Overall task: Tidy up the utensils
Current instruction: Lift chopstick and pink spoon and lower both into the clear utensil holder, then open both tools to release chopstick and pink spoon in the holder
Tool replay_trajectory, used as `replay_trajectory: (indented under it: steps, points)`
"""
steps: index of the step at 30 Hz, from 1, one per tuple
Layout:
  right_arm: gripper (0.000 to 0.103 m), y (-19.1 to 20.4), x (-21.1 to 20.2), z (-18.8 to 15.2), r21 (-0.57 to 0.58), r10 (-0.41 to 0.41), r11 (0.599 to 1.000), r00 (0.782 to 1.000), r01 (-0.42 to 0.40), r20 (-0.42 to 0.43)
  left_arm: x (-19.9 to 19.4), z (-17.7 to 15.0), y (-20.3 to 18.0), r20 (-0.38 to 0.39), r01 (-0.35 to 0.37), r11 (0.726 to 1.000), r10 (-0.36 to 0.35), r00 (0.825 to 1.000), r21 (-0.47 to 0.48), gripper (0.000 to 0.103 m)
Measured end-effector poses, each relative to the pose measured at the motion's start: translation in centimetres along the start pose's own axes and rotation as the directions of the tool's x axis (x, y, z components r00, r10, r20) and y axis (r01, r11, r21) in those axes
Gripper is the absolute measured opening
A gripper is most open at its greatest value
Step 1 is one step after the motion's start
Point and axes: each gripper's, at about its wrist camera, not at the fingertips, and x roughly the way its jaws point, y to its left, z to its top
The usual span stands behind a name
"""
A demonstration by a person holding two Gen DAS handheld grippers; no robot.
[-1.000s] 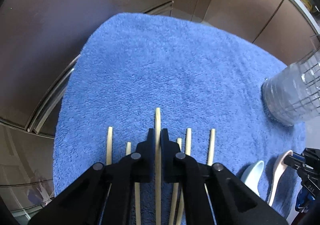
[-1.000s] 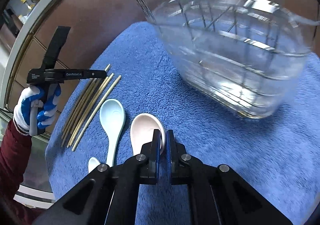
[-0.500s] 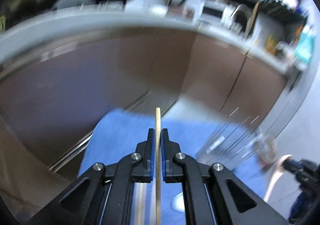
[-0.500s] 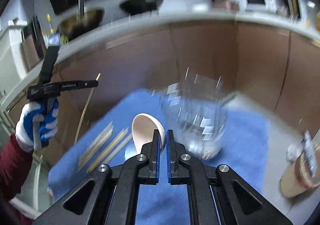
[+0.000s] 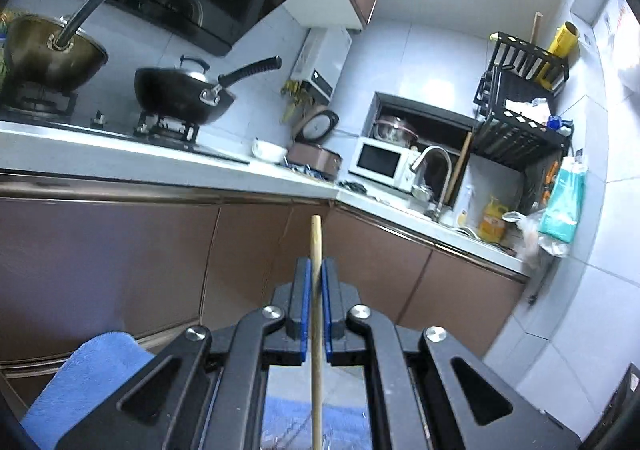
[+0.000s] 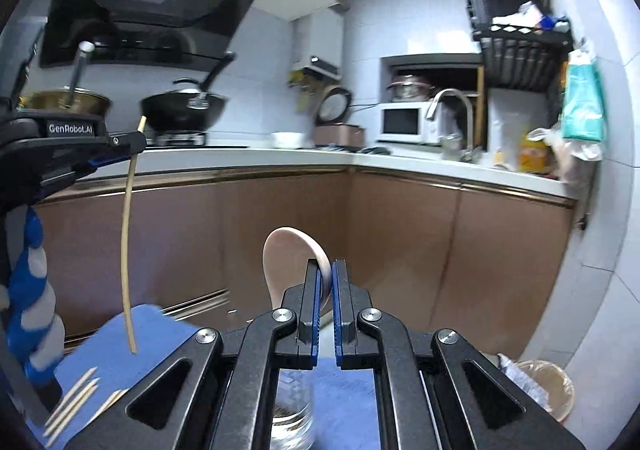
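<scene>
My left gripper (image 5: 315, 270) is shut on a pale wooden chopstick (image 5: 316, 334) and holds it upright, high above the blue towel (image 5: 86, 374). In the right wrist view the left gripper (image 6: 120, 148) holds that chopstick (image 6: 127, 250) hanging down at the left. My right gripper (image 6: 326, 274) is shut on a pinkish-white ceramic spoon (image 6: 290, 262), bowl end up. Below it stands the clear utensil holder (image 6: 292, 410) on the towel (image 6: 132, 342). Several more chopsticks (image 6: 74, 402) lie on the towel at the lower left.
Brown cabinet fronts (image 6: 400, 242) and a white counter (image 6: 360, 160) run behind. On the counter are a stove with a wok (image 5: 180, 94), a microwave (image 5: 380, 162) and a tap (image 5: 434, 170). A bin (image 6: 540, 386) stands on the floor at the right.
Both grippers rose from the towel and tilted up to face the kitchen. The left lifted one chopstick off the pile; the right lifted the pinkish spoon over the clear holder.
</scene>
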Motion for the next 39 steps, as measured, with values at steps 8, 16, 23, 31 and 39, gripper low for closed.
replay_trajectory:
  steps: [8,16,23,31,39]
  points:
    - [0.006,0.6,4.8,-4.6,0.018,-0.041,0.999,0.999,0.041,-0.011,3.4,-6.6,0.2,0.042,-0.072,0.996,0.070,0.997,0.045,0.005]
    - [0.016,1.7,4.9,-8.0,0.015,0.015,1.000,0.999,-0.014,-0.043,4.3,-10.5,1.1,-0.002,-0.084,0.993,0.084,0.996,0.085,0.007]
    - [0.029,1.5,3.4,-8.5,0.004,0.023,1.000,0.998,-0.023,-0.059,1.6,-10.4,1.3,-0.007,-0.092,0.990,0.093,0.996,0.110,0.024]
    - [0.040,0.5,0.0,-7.0,0.032,0.030,0.999,0.998,-0.029,-0.049,-3.1,-9.0,0.7,-0.006,-0.121,0.981,0.123,0.992,0.150,0.028]
    - [0.040,0.5,-3.8,-6.1,0.046,0.101,0.994,0.992,-0.098,-0.080,-8.1,-8.0,0.6,-0.007,-0.192,0.961,0.197,0.980,0.197,0.034]
